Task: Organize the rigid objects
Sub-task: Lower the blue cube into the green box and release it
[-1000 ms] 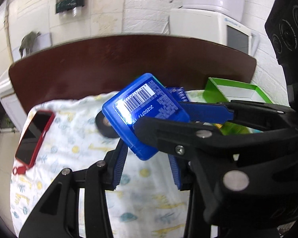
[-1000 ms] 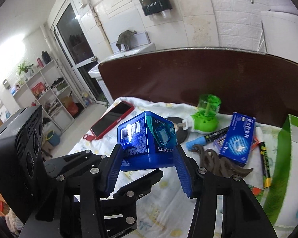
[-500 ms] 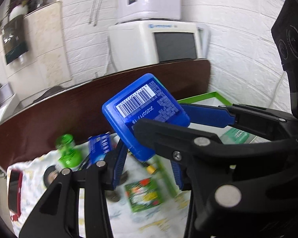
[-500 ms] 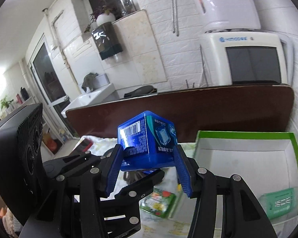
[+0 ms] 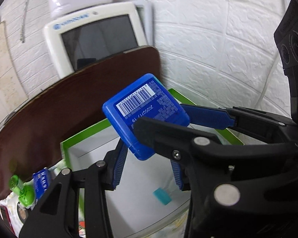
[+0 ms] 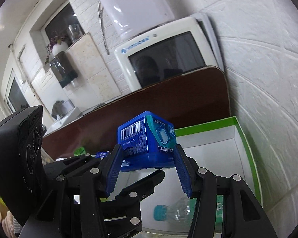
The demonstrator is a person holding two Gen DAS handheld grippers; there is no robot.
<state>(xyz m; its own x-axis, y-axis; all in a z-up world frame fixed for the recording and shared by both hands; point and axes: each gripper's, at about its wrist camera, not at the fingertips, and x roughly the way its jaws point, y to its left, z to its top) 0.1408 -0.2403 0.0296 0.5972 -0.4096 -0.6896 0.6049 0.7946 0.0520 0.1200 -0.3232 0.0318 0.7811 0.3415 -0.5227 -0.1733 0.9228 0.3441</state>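
One blue plastic box [image 6: 147,141], barcoded and dated "20250717", clamped by both left gripper [image 5: 147,170] and right gripper [image 6: 149,171].

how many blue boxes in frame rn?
2. One blue box is clamped between both grippers, the right gripper and the left gripper, above the green-rimmed tray. A smaller blue carton lies on the table left of the tray. Others may be hidden behind the grippers.
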